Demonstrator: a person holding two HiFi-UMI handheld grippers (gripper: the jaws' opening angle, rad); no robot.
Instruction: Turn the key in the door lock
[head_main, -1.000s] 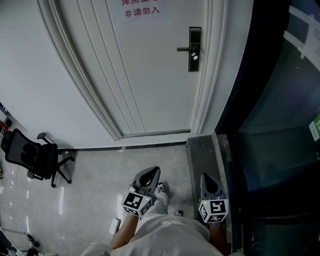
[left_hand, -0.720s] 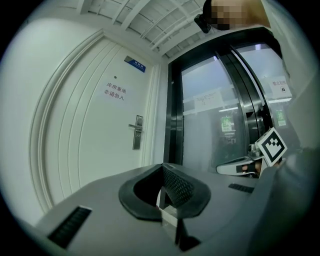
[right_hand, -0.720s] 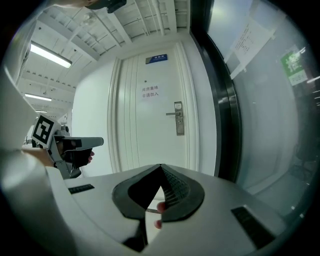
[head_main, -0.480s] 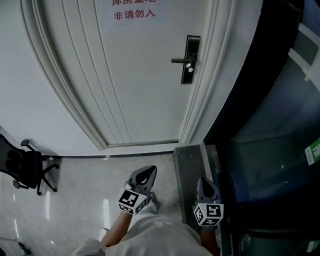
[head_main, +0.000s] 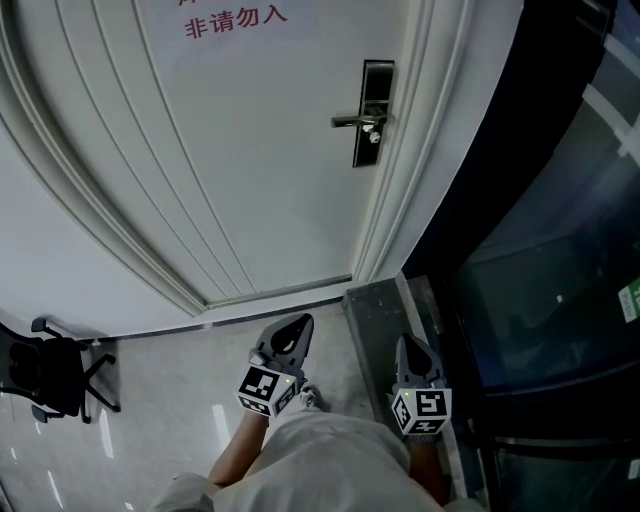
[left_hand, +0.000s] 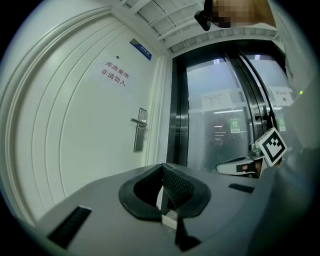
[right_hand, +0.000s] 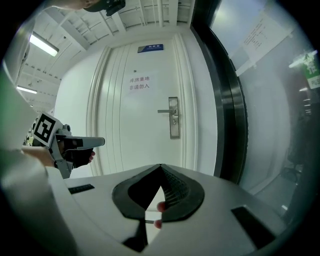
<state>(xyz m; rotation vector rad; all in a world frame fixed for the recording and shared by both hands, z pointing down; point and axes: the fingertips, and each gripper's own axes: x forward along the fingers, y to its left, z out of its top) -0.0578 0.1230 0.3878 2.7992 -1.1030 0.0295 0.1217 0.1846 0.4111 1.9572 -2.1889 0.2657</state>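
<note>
A white door (head_main: 250, 150) fills the top of the head view. At its right edge is a dark lock plate (head_main: 372, 112) with a lever handle (head_main: 350, 121). A small shiny piece (head_main: 373, 135) hangs under the lever; it is too small to tell as a key. My left gripper (head_main: 288, 338) and right gripper (head_main: 414, 360) are held low in front of me, well short of the door and pointing toward it. Both are shut on nothing. The lock plate (left_hand: 140, 130) is far ahead in the left gripper view. The same plate (right_hand: 173, 117) is straight ahead in the right gripper view.
A dark glass wall (head_main: 540, 250) runs along the right of the door frame. A grey stone slab (head_main: 375, 310) lies at its foot. A black office chair (head_main: 50, 375) stands at the lower left. Red lettering (head_main: 235, 18) marks the door.
The door and its lock have come closer and look larger. The chair has slid toward the left edge. Both grippers have been carried forward and stay shut.
</note>
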